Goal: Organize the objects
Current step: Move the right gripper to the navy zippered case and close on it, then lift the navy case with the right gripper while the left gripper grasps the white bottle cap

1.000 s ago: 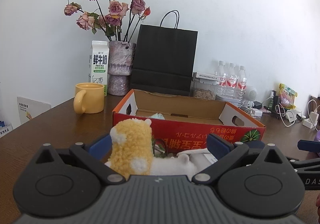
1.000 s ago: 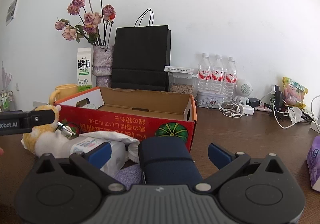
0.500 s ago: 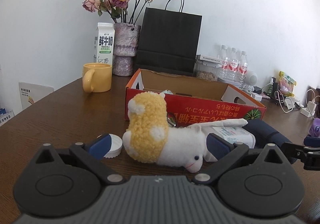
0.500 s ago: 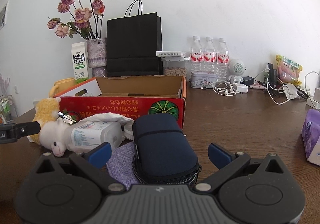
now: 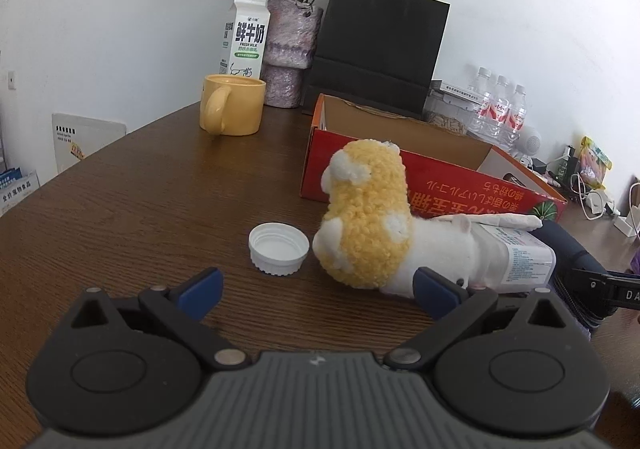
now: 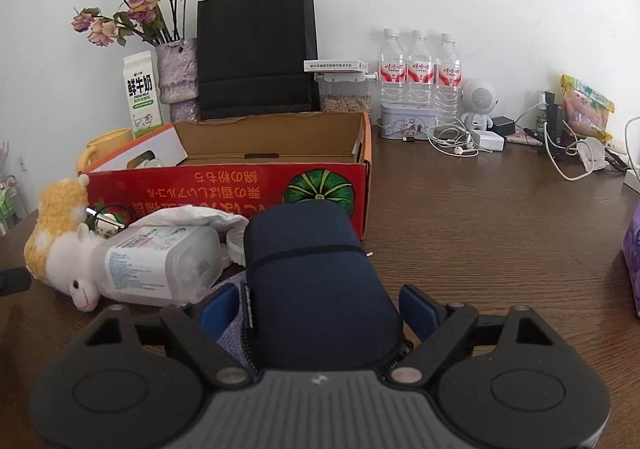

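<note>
A yellow and white plush sheep point(image 5: 368, 225) lies on the brown table in front of the red cardboard box point(image 5: 440, 185). A white bottle cap point(image 5: 279, 247) lies left of it. My left gripper point(image 5: 318, 289) is open and empty, just short of the sheep and cap. In the right wrist view, a dark navy pouch point(image 6: 316, 281) lies between the fingers of my right gripper point(image 6: 318, 309), which is open around it. A clear plastic jar point(image 6: 160, 265) lies on its side between sheep point(image 6: 60, 245) and pouch. The box point(image 6: 224, 185) stands open behind them.
A yellow mug point(image 5: 230, 105), milk carton point(image 5: 244, 37), flower vase point(image 5: 290, 53) and black paper bag point(image 5: 380, 45) stand at the back. Water bottles point(image 6: 418, 69), a small speaker point(image 6: 478, 101), cables and snacks crowd the back right. A purple pack point(image 6: 632, 249) lies at the right edge.
My left gripper has pulled back and left from the sheep, which now lies free on the table; the cap has come into view. My right gripper has moved in around the pouch.
</note>
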